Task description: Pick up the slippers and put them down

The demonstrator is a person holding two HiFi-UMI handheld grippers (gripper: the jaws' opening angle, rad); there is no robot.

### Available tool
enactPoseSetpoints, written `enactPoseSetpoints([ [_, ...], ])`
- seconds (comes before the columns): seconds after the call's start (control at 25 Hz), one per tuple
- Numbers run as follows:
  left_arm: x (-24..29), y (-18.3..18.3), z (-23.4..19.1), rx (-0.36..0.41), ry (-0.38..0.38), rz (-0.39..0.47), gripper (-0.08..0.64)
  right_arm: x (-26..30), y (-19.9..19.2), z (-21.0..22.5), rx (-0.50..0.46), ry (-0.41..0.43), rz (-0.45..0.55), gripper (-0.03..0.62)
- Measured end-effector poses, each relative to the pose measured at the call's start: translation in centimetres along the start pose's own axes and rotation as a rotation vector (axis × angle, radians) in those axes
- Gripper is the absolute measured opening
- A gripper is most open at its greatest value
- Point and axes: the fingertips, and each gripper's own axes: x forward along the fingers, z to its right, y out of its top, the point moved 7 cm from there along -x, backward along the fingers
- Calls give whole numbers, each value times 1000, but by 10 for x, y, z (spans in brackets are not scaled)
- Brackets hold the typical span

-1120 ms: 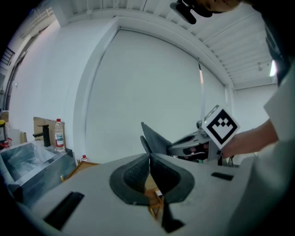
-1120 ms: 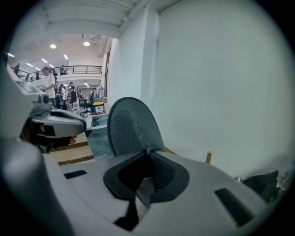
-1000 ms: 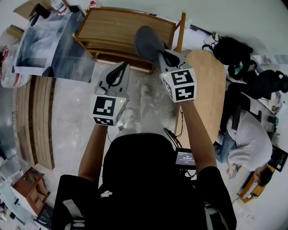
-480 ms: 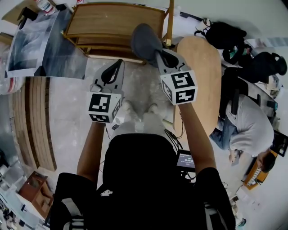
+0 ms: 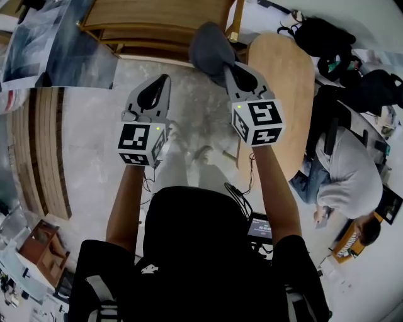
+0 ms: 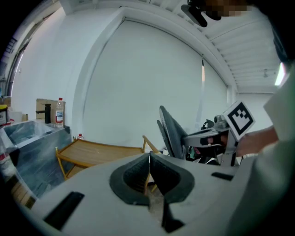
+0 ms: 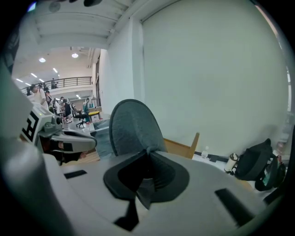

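Observation:
Grey slippers [image 5: 210,49] stand upright in my right gripper [image 5: 230,66], which is shut on their edge. In the right gripper view the slippers [image 7: 131,125] rise straight up from the closed jaws [image 7: 150,152]. Seen from the left gripper view, the slippers [image 6: 172,131] show two soles pressed together. My left gripper [image 5: 165,79] hovers over the floor to the left of them, shut with nothing between its pads [image 6: 148,156]. Both grippers are held above the concrete floor, just in front of a low wooden rack [image 5: 157,19].
A rounded wooden tabletop [image 5: 286,82] lies right of the right gripper. Black bags [image 5: 321,38] and a seated person [image 5: 343,179] are further right. Wooden slats [image 5: 49,151] lie on the floor at the left, a grey bin [image 6: 27,138] beyond the rack.
Both grippers have drawn back from the wooden rack and sunk a little. The slippers, once over the rack, now hang at its front edge, still in the right gripper.

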Motion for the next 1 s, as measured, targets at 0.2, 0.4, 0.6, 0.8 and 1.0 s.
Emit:
enactPoseSetpoints([
  [0.2, 5, -39, 19, -16, 41, -27, 6, -6, -37, 14, 34, 21, 9, 3],
  [0.4, 13, -80, 22, -11, 49, -26, 6, 7, -81, 17, 37, 33, 13, 3],
  [0.6, 31, -129, 15, 6, 52, -11, 6, 35, -128, 20, 25, 42, 34, 3],
  [0.8, 50, -186, -5, 19, 58, 3, 6, 69, -178, 18, 19, 43, 52, 3],
  [1.0, 72, -242, -25, 38, 66, 6, 6, 105, -233, 17, 17, 40, 61, 3],
])
